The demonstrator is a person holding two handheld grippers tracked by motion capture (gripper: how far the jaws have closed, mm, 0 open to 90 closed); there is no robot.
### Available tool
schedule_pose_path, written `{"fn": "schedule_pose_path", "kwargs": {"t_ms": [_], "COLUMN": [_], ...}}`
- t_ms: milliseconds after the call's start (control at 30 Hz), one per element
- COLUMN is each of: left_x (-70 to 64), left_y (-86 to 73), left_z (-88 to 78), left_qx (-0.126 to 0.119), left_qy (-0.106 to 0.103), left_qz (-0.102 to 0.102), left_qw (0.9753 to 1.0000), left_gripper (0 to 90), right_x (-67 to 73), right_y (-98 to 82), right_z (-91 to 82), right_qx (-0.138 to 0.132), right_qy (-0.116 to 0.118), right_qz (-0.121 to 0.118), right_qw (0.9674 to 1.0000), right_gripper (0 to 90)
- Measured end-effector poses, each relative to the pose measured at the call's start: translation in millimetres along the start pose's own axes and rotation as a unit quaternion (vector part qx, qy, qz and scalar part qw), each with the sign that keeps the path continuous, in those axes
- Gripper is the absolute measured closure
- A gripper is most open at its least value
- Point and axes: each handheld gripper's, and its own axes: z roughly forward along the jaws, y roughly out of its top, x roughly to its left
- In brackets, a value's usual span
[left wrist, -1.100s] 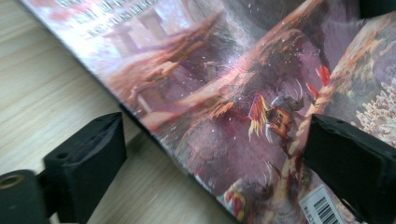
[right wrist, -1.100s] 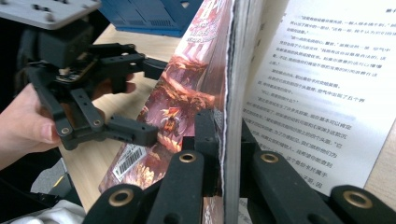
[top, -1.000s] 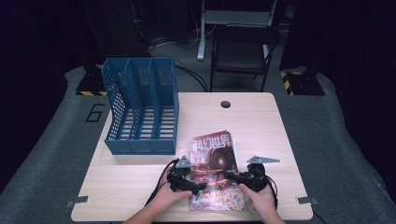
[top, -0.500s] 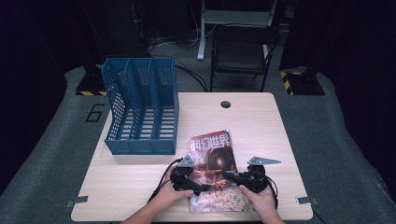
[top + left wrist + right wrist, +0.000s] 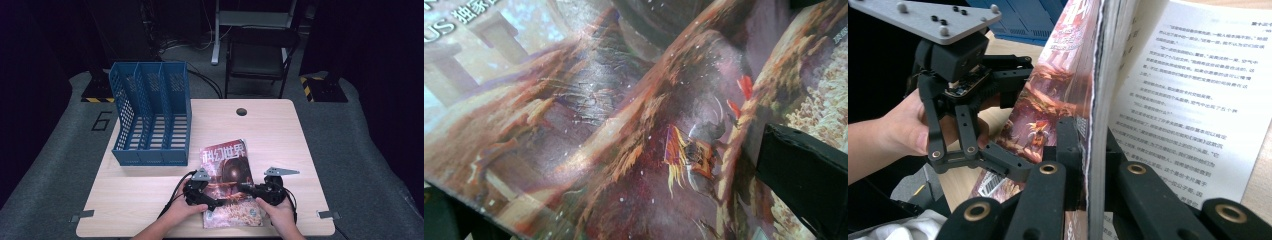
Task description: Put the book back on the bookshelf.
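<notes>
Grippers flank the magazine at the near edge — right gripper clamped on its pages, left gripper clamped on its cover.

The room is dark, its walls and floor edges falling off into near black. Overhead light lands on the pale counter, the brightest surface in the high view, which is soft and grainy. Faint shadows sit under the left hand-held gripper and the right hand-held gripper. From the left hand-held gripper view, the glossy magazine just ahead shows a pale sheen and slight blur, with out-of-focus black shapes at the corners. From the right hand-held gripper view, the open white page glares brightly while nearby jaws look soft.
</notes>
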Motion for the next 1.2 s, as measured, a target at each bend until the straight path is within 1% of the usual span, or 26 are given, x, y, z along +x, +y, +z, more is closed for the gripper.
{"fn": "schedule_pose_path", "kwargs": {"t_ms": [67,100,200,233,267,300,367,433,467,500,533,600,633,700,733,833,867,900,933,967,1000,1033,1100,1133,1167,1200], "left_x": [-0.9,-0.4,-1.0,-1.5,-1.5,-1.7,-2.4,-1.9,-1.9,-1.1,-0.2,1.2,0.9,1.0,-0.6,-0.7,-0.8,-0.5,-0.3,0.2,0.0,0.7,2.2,2.8,3.3,4.0], "left_y": [-0.5,-0.3,-0.8,-0.8,-0.8,-0.7,-0.8,-0.7,-1.2,-1.3,-1.2,-1.7,-1.8,-1.3,-1.8,-1.5,-1.6,-1.5,-1.6,-1.5,-1.8,-1.9,-1.6,-1.9,-2.0,-1.8], "left_z": [0.5,0.3,1.0,1.2,1.2,1.3,1.7,0.5,0.4,-0.6,-1.7,-2.2,-2.3,-3.1,-2.0,-2.7,-2.6,-2.6,-2.7,-3.4,-2.8,-3.1,-4.7,-4.9,-5.4,-5.8], "left_qx": [-0.002,-0.001,-0.004,-0.005,-0.004,-0.004,-0.008,-0.004,-0.006,-0.007,-0.005,-0.011,-0.012,-0.006,-0.010,-0.005,-0.006,-0.008,-0.008,-0.007,-0.014,-0.015,-0.009,-0.012,-0.011,-0.011], "left_qy": [0.000,0.003,0.007,0.011,0.009,0.010,0.014,0.012,0.019,0.022,0.023,0.026,0.031,0.034,0.041,0.055,0.057,0.059,0.059,0.058,0.062,0.061,0.059,0.053,0.053,0.053], "left_qz": [-0.003,0.001,0.004,0.004,0.005,0.005,0.004,0.006,0.007,0.009,0.009,0.006,0.006,0.014,0.010,0.024,0.023,0.022,0.022,0.022,0.017,0.016,0.020,0.014,0.013,0.015], "left_qw": [1.0000,1.0000,1.0000,0.9999,0.9999,0.9999,0.9999,0.9999,0.9998,0.9997,0.9997,0.9996,0.9994,0.9993,0.9991,0.9982,0.9981,0.9980,0.9980,0.9981,0.9978,0.9979,0.9980,0.9984,0.9985,0.9984], "left_gripper": [1.8,1.8,1.8,1.8,1.9,2.0,2.7,5.4,6.9,8.9,10.8,14.9,16.3,18.8,19.7,23.1,24.3,25.3,26.1,26.9,27.7,28.6,29.8,30.8,31.6,32.5], "right_x": [-2.5,-3.4,-7.6,-7.9,-9.4,-9.4,-11.9,-13.9,-15.7,-16.4,-18.2,-21.2,-22.0,-23.9,-24.7,-27.9,-29.4,-29.6,-30.8,-30.6,-32.6,-33.2,-34.9,-35.7,-36.9,-39.4], "right_y": [-0.2,-0.3,-0.6,-0.8,-1.1,-1.1,-1.5,-1.8,-2.1,-2.8,-3.3,-3.8,-4.1,-4.6,-4.8,-5.8,-6.1,-6.2,-6.6,-6.6,-6.7,-6.6,-6.8,-6.9,-6.9,-6.8], "right_z": [1.2,1.6,3.5,3.7,4.1,4.4,5.1,6.1,6.8,7.1,7.6,8.8,9.1,9.9,10.3,11.5,11.8,11.5,11.1,10.6,10.1,9.2,8.2,6.7,4.6,2.8], "right_qx": [0.002,0.004,0.006,0.009,0.011,0.011,0.015,0.021,0.024,0.028,0.030,0.035,0.037,0.045,0.050,0.067,0.072,0.082,0.085,0.088,0.089,0.093,0.098,0.102,0.102,0.101], "right_qy": [-0.001,-0.003,-0.004,-0.005,-0.007,-0.010,-0.016,-0.023,-0.026,-0.028,-0.028,-0.028,-0.030,-0.033,-0.034,-0.037,-0.039,-0.040,-0.041,-0.041,-0.041,-0.040,-0.044,-0.049,-0.052,-0.050], "right_qz": [0.005,0.008,0.008,0.013,0.012,0.017,0.016,0.020,0.019,0.027,0.028,0.026,0.029,0.030,0.031,0.035,0.035,0.047,0.047,0.053,0.049,0.055,0.055,0.056,0.062,0.062], "right_qw": [1.0000,1.0000,0.9999,0.9999,0.9998,0.9997,0.9996,0.9993,0.9992,0.9989,0.9988,0.9987,0.9984,0.9980,0.9977,0.9964,0.9961,0.9948,0.9944,0.9938,0.9940,0.9933,0.9927,0.9920,0.9915,0.9917], "right_gripper": [85.9,85.8,84.6,84.1,83.3,82.5,80.9,78.9,78.3,78.0,77.5,75.5,74.2,71.2,70.1,66.6,65.7,64.9,64.7,64.4,63.9,63.0,62.4,62.1,62.1,62.1]}}
